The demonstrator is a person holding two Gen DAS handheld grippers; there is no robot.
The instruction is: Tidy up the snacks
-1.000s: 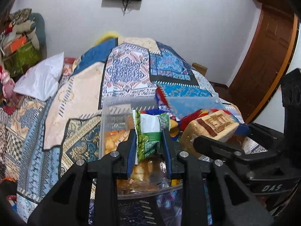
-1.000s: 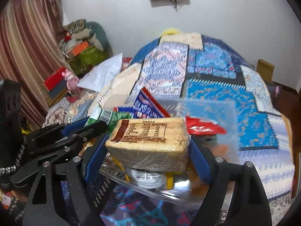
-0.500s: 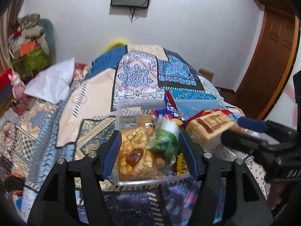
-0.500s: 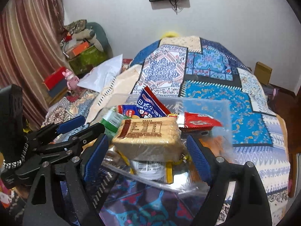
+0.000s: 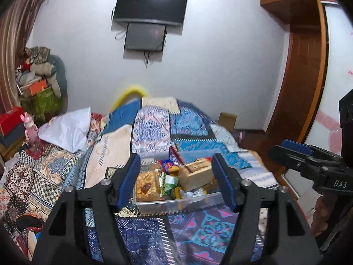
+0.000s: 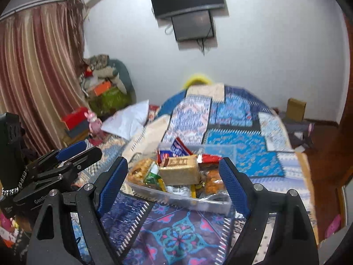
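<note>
Left wrist view is showing the left gripper (image 5: 176, 181) with its jaws opening and nothing between them; the clear plastic container (image 5: 176, 205) is sitting well beyond the fingertips on the patterned bedspread (image 5: 154, 231). Inside it the green snack packet (image 5: 168, 182) is lying between an orange-brown bag of snacks (image 5: 146, 186) and the tan wrapped loaf (image 5: 195, 174), with a blue and red packet (image 5: 171, 165) leaning at the back.

From the right wrist view, the right gripper (image 6: 176, 187) is also spreading its jaws, gripping nothing, and the tan wrapped loaf (image 6: 179, 170) is resting on top of the heap in the clear plastic container (image 6: 183, 198). Each gripper is appearing at the edge of the other's view, both clear of the container.

Judging from this, the placing step is finishing: both items are sitting in the box and both hands are hanging free of it. No loose snack is showing on the visible bedspread, so the next move is calling either for finding anything remaining outside these views or for settling the piled loaf lower, since it is perching high and looking liable to slide off
</note>
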